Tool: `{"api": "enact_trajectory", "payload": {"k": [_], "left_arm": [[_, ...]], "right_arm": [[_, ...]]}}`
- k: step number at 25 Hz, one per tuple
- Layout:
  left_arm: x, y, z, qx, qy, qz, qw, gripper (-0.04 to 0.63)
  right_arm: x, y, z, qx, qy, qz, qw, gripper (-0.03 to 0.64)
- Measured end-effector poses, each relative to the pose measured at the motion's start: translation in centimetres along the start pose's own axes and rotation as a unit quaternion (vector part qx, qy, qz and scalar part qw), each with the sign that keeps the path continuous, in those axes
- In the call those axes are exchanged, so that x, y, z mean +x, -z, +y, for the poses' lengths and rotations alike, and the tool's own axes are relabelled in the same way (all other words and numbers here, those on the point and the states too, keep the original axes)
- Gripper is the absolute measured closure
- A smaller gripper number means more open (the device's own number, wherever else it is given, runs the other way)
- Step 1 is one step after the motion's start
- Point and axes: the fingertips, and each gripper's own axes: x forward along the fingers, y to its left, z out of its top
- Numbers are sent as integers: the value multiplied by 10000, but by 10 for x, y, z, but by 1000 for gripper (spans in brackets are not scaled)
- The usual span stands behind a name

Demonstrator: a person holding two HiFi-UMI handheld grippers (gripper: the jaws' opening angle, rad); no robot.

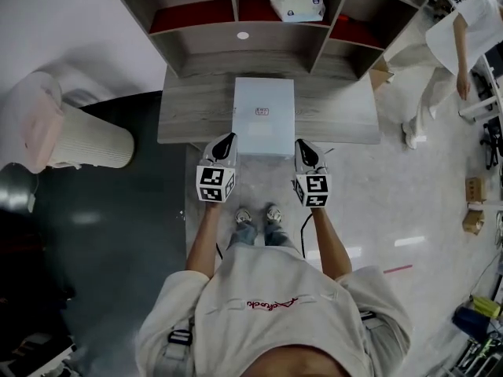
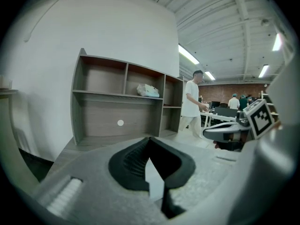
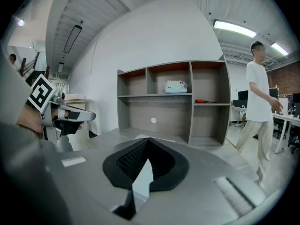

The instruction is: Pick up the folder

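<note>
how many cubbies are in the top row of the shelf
3, side by side: left cubby, middle cubby with a white box, right cubby with a red screwdriver. None look hidden.

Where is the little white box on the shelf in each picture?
Head view: the white box is near the top edge, in the shelf's middle compartment.
Left gripper view: just above centre, in the same middle compartment.
Right gripper view: above centre, in the same middle compartment.
Shared landmark: the white round dot on the shelf's back panel, below the box and to its left.
</note>
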Motion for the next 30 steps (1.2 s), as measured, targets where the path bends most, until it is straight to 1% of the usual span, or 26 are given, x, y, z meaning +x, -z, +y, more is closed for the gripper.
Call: {"api": "enact_trajectory", "payload": {"k": [7,15,23,27,30], "left_arm": [[3,32,9,-164,-31,217,9996,595],[4,73,5,-396,-9,519,9979,595],[12,110,6,-560,-11,743,9957,595],[16,129,9,-775,-44,786,9939,595],[15,143,8,-1156,2,772,9903,595]], "right_arm": [[5,35,2,34,18,339,9994,611],[2,76,3,111,26,778,9969,611],[7,115,10,234,-19,1106,9936,611],[13,134,14,521,-14,1206,9913,611],[12,150,14,1091,42,1267,9859,611]]}}
